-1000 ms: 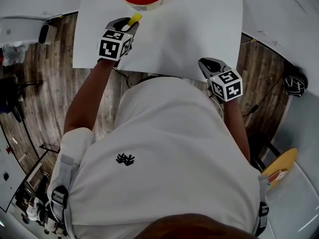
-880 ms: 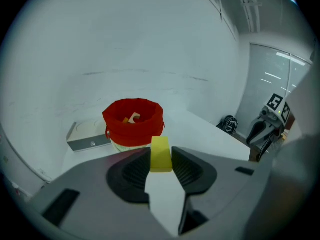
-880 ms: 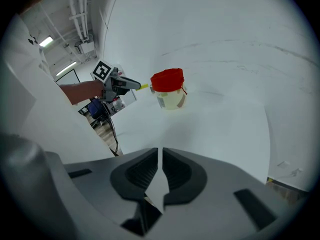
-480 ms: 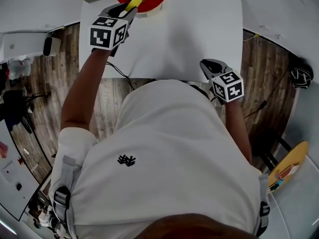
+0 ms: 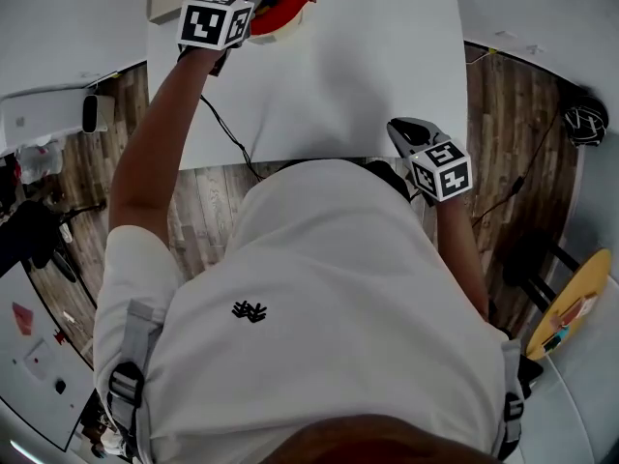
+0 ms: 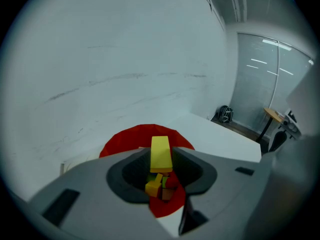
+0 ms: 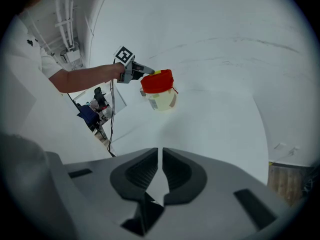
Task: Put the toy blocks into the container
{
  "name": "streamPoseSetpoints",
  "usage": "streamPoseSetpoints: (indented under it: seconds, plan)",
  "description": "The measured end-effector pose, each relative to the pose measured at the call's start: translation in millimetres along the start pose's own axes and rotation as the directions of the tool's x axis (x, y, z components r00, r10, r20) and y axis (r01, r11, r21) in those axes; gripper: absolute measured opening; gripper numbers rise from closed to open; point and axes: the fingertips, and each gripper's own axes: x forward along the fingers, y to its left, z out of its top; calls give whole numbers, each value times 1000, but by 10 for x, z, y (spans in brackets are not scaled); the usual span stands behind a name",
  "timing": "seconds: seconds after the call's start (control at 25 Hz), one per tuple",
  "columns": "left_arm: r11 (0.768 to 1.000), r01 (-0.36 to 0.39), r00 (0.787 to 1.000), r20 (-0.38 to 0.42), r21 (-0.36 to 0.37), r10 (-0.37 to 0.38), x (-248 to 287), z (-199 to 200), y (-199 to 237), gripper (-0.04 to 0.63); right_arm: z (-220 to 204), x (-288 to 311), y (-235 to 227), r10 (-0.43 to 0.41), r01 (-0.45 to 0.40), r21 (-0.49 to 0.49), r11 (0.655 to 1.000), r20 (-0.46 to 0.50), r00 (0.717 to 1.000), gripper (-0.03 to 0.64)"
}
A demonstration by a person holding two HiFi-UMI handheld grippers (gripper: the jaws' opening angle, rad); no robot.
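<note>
The yellow block [image 6: 160, 154] is pinched between the jaws of the left gripper [image 6: 161, 170], which are partly apart because the block fills the gap. It hangs right over the mouth of the red container [image 6: 125, 140]. The container sits at the far left corner of the white table [image 5: 368, 66]. Inside it there are already some blocks [image 6: 159, 186] in a little pile: yellow, green, red and orange ones can be made out. So most of the job looks done. What is left, I think, is to let this yellow block drop in with the others. No more blocks show anywhere on the table top (though the person's body hides the strip along the near edge, so one could be there). The right gripper [image 7: 160, 171] waits at the near right edge of the table, well apart from the container. Its jaws are almost touching, with only a thin slit between them, and it has nothing in them.
</note>
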Motion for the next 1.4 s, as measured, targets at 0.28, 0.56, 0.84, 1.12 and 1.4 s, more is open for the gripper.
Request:
streamPoseSetpoints:
  seconds: [0.28, 0.56, 0.84, 1.12, 1.4]
  plan:
    - [999, 8, 990, -144, 33, -4, 328, -86, 34, 137, -77, -23, 52, -15, 15, 39, 999, 5, 1000, 31]
    - [996, 28, 957, -289, 87, -2, 551, -99, 84, 137, -127, -56, 69, -24, 24, 60, 998, 7, 1000, 31]
    - [995, 49, 932, -362, 83, -16, 759, -221, 77, 141, -135, -117, 73, -41, 40, 81, 996, 12, 999, 31]
    - [996, 75, 922, -384, 50, -50, 830, -264, 90, 148, -248, -147, 59, -53, 53, 105, 993, -4, 999, 31]
    - [996, 81, 941, -330, 27, -68, 706, -246, 38, 179, -170, -111, 176, -37, 37, 75, 996, 3, 999, 31]
